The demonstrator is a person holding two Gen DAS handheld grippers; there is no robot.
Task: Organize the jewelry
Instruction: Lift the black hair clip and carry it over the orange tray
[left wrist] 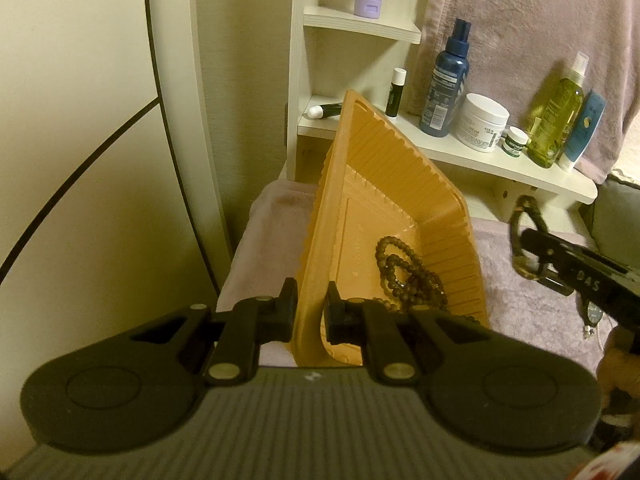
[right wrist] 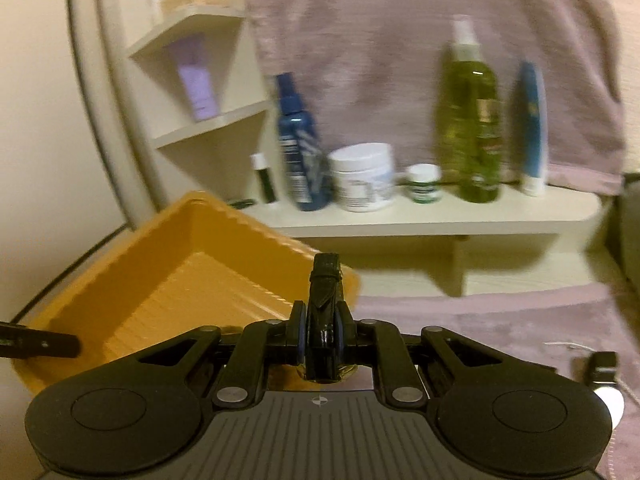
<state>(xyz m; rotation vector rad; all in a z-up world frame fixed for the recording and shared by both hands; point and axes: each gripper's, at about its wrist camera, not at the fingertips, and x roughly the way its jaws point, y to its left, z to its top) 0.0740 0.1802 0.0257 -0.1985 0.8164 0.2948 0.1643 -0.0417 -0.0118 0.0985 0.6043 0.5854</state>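
My left gripper [left wrist: 312, 312] is shut on the near rim of an orange plastic tray [left wrist: 384, 184] and holds it tilted up on edge. A dark beaded necklace [left wrist: 408, 276] lies piled in the tray's lower corner. My right gripper [right wrist: 323, 332] is shut on a watch with a black leather strap [right wrist: 325, 292], held just right of the tray [right wrist: 176, 276]. In the left wrist view the right gripper [left wrist: 532, 256] shows at the right with the strap looping up from it [left wrist: 520, 216].
A white shelf [left wrist: 500, 164] behind holds a blue spray bottle [left wrist: 444, 84], a white cream jar [left wrist: 482, 122], a small jar, a green bottle [left wrist: 558, 120] and tubes. A mauve towel [left wrist: 532, 300] covers the surface. A second watch [right wrist: 604, 380] lies at the right.
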